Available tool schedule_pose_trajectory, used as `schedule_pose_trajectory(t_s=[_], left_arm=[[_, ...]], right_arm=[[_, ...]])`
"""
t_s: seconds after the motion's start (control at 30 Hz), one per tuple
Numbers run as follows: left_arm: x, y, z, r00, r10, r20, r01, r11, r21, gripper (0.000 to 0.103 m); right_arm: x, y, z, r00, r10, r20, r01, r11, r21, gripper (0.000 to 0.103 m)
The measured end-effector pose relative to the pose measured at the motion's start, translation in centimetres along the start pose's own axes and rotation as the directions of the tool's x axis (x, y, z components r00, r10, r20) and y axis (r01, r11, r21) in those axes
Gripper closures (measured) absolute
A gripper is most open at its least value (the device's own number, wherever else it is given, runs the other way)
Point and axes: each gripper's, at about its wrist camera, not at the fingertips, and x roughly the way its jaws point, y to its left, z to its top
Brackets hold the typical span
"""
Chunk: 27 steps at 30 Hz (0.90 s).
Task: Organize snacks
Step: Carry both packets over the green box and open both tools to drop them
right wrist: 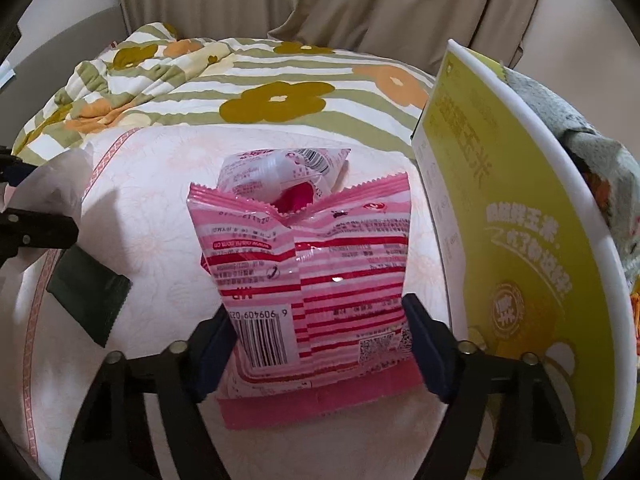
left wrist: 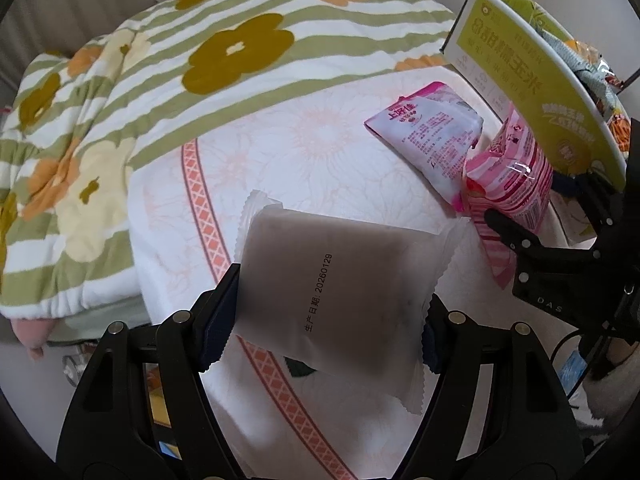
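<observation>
The left tongs (left wrist: 330,312) squeeze the grey pack (left wrist: 336,292). The right tongs (right wrist: 320,344) pinch the pink pack (right wrist: 308,276). Both packs are slippery, so one may slide out before reaching the box (right wrist: 520,240).

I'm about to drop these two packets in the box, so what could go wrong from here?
1. The left gripper pinches the frosted white packet only by its edges, so it may slip or twist out.
2. The pink striped packet in the right gripper looks crumpled, so its contents could get crushed.
3. The yellow box already looks full, so more snacks may spill.
</observation>
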Motion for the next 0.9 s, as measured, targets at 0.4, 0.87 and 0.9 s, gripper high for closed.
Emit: schedule_pose_trajectory(t_s=[0.4, 0.87, 0.9], left_arm=[[-7.0, -1.0, -0.3, 0.993, -0.013, 0.119, 0.018, 0.999, -0.037, 0.032], [-16.0, -9.8, 6.7, 0.939, -0.095, 0.330, 0.073, 0.994, 0.079, 0.032], [-16.2, -10.8, 7.5, 0.935, -0.103, 0.341, 0.079, 0.993, 0.083, 0.032]], right_arm=[[-8.8, -0.2, 0.0, 0.993, 0.017, 0.113, -0.028, 0.995, 0.096, 0.040], [-20.1, -9.8, 1.1, 0.973, -0.049, 0.224, -0.012, 0.965, 0.261, 0.040], [-20.3, -10.4, 1.1, 0.973, -0.052, 0.226, -0.010, 0.965, 0.262, 0.040]])
